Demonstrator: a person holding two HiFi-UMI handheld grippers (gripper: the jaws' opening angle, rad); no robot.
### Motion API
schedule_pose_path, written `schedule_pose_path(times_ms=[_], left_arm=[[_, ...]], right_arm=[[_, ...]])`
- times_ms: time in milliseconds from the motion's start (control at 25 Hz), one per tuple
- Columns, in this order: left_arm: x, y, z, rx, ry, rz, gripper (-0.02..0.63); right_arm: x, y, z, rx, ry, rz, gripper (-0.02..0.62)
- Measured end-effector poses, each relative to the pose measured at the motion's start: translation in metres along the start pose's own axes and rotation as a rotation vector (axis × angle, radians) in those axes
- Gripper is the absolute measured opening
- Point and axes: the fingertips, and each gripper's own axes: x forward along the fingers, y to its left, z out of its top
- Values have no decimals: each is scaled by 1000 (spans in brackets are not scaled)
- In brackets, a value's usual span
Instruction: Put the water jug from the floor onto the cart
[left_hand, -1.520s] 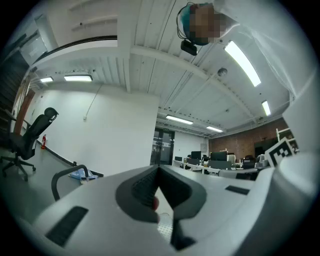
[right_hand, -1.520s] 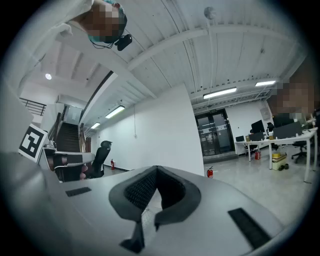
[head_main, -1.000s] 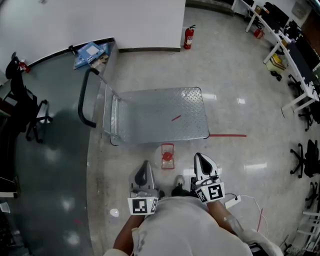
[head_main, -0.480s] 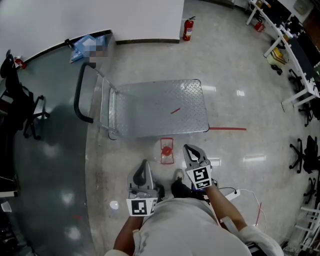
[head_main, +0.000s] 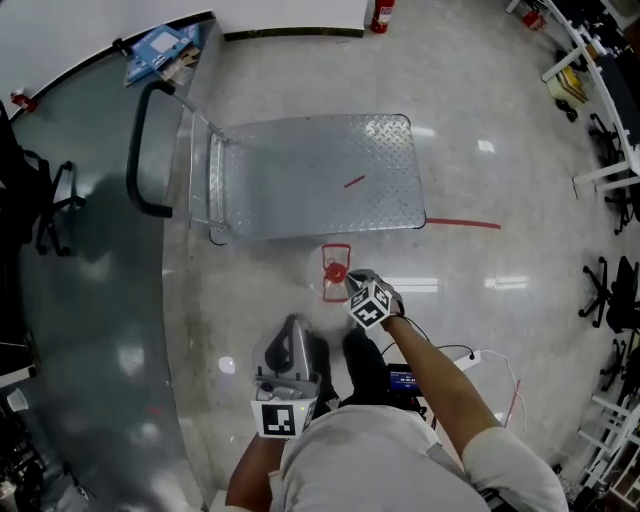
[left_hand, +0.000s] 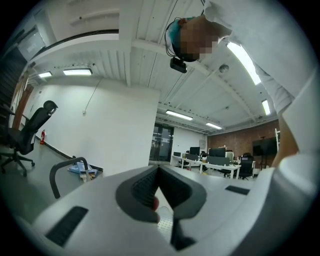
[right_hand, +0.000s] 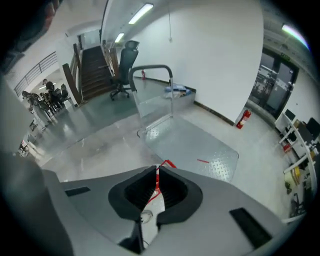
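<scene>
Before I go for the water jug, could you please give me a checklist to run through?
1. Deck of the cart free: ok, only a small red mark on it.
2. The water jug on the floor by the cart's near edge: ok.
3. The right claw open for a grasp: not ok, jaws together, empty, close beside the jug.
4. The left claw ready: not ok, jaws together, empty, near the body.
5. Where the jug's handle sits: cannot tell.

Right tool closed, angled down; left tool closed, level.
</scene>
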Motion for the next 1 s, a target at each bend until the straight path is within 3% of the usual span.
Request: schedule_pose_path(times_ms=[240, 400, 480, 600, 760, 1000], left_arm=[[0, 5, -29, -43, 56, -10, -2], [-3, 12, -43, -56, 79, 1, -2], [-5, 17, -51, -61, 89, 10, -2], [-7, 25, -66, -80, 104, 25, -2], [-11, 29, -84, -102, 128, 30, -2], [-11, 36, -100, -121, 151, 39, -2]], right_arm=[[60, 30, -69, -53, 195, 78, 14], [86, 58, -109, -166, 283, 135, 15], [100, 68, -121, -235, 313, 146, 33], [122, 79, -135, -335, 363, 158, 145], [144, 85, -149, -452, 398, 138, 153], [164, 89, -160, -511, 409, 131, 153]])
